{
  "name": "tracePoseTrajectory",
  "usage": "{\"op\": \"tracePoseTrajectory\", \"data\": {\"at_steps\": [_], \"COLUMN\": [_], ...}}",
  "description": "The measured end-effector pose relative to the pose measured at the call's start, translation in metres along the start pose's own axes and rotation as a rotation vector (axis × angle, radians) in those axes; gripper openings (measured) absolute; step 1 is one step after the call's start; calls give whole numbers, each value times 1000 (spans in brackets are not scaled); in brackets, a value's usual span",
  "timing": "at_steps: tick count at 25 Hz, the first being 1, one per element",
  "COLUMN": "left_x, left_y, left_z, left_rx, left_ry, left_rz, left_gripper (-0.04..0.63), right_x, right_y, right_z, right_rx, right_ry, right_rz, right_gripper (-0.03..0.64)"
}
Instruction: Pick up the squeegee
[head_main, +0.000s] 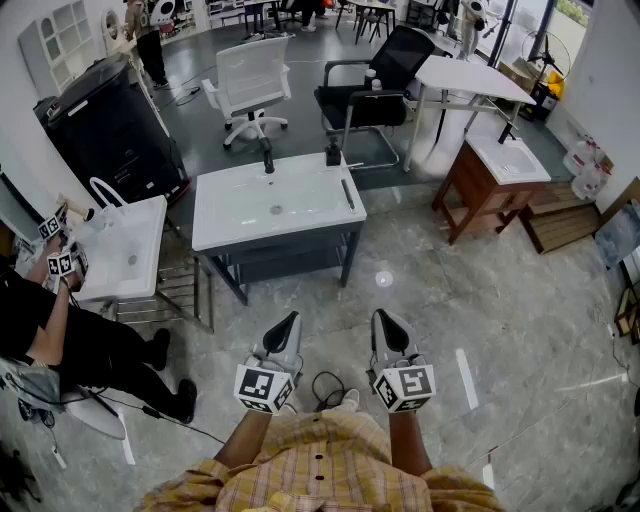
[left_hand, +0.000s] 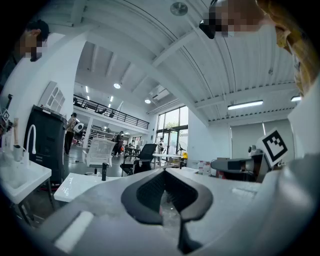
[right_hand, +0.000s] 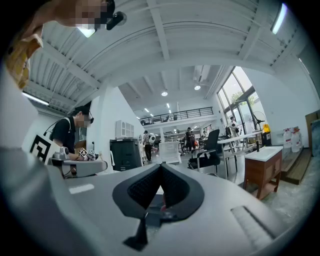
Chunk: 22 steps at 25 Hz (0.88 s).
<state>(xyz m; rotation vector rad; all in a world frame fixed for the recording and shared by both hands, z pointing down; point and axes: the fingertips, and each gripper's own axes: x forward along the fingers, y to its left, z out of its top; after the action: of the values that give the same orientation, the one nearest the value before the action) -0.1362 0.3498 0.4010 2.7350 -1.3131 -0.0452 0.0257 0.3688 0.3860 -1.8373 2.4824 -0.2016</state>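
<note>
Left gripper (head_main: 288, 322), right gripper (head_main: 384, 320) closed, empty, far from sink (head_main: 228, 218). Squeegee (head_main: 348, 193) at right edge: clumsy nudge likely knocks it off.

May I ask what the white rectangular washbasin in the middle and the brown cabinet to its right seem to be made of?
White rectangular washbasin: probably glazed ceramic, smooth with a soft sheen. Brown cabinet: likely stained wood, matte, reddish-brown boards and legs.
</note>
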Motion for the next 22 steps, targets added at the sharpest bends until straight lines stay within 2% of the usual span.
{"op": "tracePoseTrajectory", "data": {"at_steps": [9,12,22], "left_x": [16,26,60], "left_y": [-17,-25,-71], "left_z": [-3,-2,-11], "left_rx": [17,17,31], "left_ry": [21,24,23], "left_rz": [31,48,98], "left_gripper": [2,2,2], "right_x": [2,2,-7], "right_y": [-19,-28,-77], "right_z": [3,8,13], "right_rx": [13,27,51], "right_ry": [2,-7,-23], "right_rz": [32,70,131], "right_gripper": [0,0,2]}}
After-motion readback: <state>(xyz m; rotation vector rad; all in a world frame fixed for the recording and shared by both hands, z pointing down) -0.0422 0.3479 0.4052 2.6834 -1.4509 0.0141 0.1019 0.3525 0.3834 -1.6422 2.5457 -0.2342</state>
